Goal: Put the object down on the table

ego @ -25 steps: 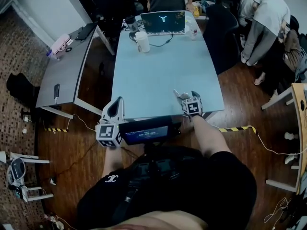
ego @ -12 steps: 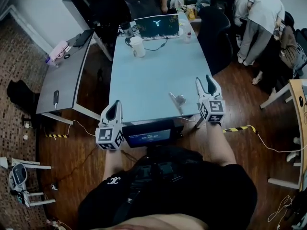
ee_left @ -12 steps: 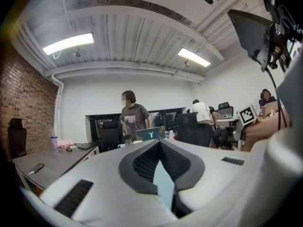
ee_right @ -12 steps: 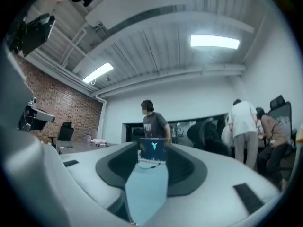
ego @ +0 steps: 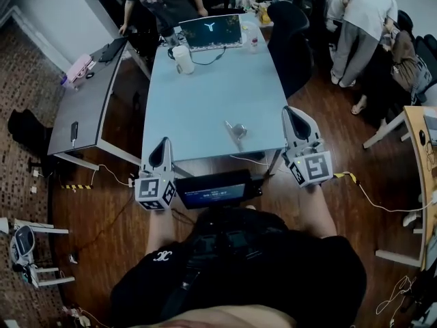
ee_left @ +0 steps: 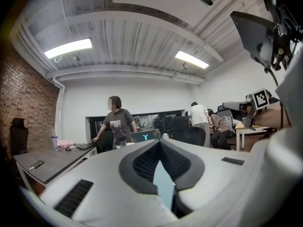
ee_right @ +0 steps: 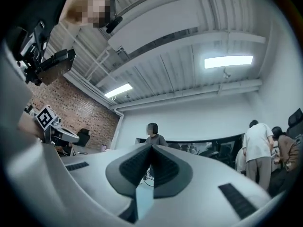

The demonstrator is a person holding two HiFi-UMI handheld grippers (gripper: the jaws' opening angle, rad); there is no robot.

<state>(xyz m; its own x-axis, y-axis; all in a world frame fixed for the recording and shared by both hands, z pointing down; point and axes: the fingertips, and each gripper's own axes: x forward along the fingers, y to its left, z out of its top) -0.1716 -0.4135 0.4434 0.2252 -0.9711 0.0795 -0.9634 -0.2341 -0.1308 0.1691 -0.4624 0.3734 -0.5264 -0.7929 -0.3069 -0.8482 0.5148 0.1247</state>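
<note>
Pale blue table (ego: 205, 101) with laptop (ego: 209, 31), white jug (ego: 183, 59) and small shiny object (ego: 236, 130)

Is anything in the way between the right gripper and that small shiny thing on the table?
Nothing visible. The shiny thing lies on the table already, with only bare tabletop between it and the right gripper, whose jaws have just closed, empty.

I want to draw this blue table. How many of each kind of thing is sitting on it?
laptop: 1
white cup: 1
dark cup: 1
small bottle: 1
small shiny object: 1
Total: 5 that can be made out, not counting the black cable.
</note>
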